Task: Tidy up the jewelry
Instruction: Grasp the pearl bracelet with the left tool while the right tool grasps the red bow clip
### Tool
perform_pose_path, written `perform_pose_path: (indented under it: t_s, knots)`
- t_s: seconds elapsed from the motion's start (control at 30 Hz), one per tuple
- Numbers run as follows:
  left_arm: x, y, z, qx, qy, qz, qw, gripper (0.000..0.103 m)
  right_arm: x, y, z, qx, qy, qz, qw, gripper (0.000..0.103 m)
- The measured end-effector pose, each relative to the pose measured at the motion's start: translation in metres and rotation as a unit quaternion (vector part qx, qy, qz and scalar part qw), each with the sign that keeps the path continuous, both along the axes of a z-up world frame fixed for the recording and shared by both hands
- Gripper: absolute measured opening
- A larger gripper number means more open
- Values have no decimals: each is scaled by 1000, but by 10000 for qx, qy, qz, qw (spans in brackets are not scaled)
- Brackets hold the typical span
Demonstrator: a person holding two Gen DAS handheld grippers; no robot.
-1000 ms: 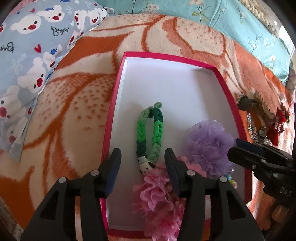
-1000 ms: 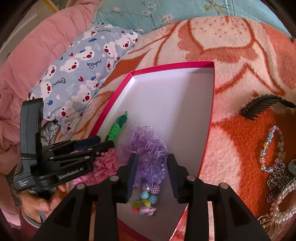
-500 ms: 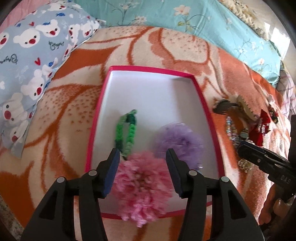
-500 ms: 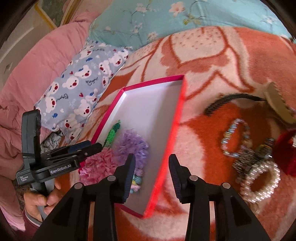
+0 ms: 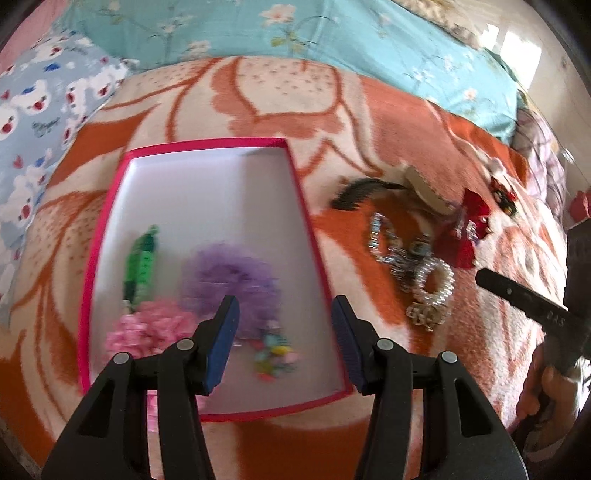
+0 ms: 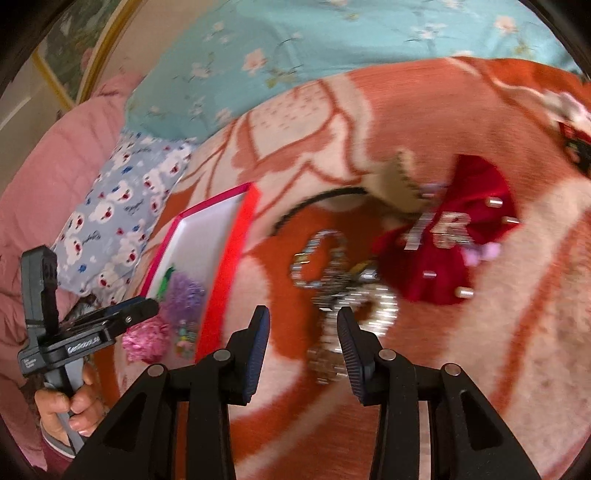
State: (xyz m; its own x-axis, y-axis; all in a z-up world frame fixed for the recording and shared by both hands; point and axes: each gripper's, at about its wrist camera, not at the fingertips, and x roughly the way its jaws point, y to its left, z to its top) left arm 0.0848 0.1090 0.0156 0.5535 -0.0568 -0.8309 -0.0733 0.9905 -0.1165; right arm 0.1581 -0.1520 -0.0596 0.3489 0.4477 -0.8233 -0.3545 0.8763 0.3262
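A pink-rimmed white box point(image 5: 303, 206) lies on the orange blanket. In it are a green braided band point(image 5: 142, 254), a purple scrunchie point(image 5: 229, 273), a pink scrunchie point(image 5: 147, 328) and a small colourful beaded piece point(image 5: 275, 354). My left gripper point(image 5: 284, 339) is open and empty above the box's near right corner. My right gripper point(image 6: 301, 354) is open and empty, just above a blurred pile of bead bracelets point(image 6: 343, 291) right of the box point(image 6: 236, 236). A red bow clip point(image 6: 450, 236), a black comb point(image 6: 317, 203) and a beige claw clip point(image 6: 395, 177) lie beyond the pile.
A blue bear-print pillow point(image 5: 40, 122) lies left of the box, a teal floral pillow point(image 5: 295, 33) behind, and a pink quilt point(image 6: 48, 177) at far left. The right gripper shows at the right edge of the left wrist view point(image 5: 524, 295). The left gripper shows at left in the right wrist view point(image 6: 122, 314).
Both grippers swung right. The left one pulled back off the pink scrunchie; the right one left the box and now hovers over the bracelet pile. Both stayed open.
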Motion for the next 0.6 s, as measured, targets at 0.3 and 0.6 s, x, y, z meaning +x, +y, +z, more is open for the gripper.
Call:
perform_pose_path:
  t_s: [0.3, 0.6]
  knots:
    - [8, -44, -3, -138, 95, -423, 9990, 51, 10, -52, 9, -5, -91, -543, 9985, 40]
    - [19, -96, -14, -260, 175, -988, 9946, 51, 23, -62, 3, 1, -87, -688, 9976, 40]
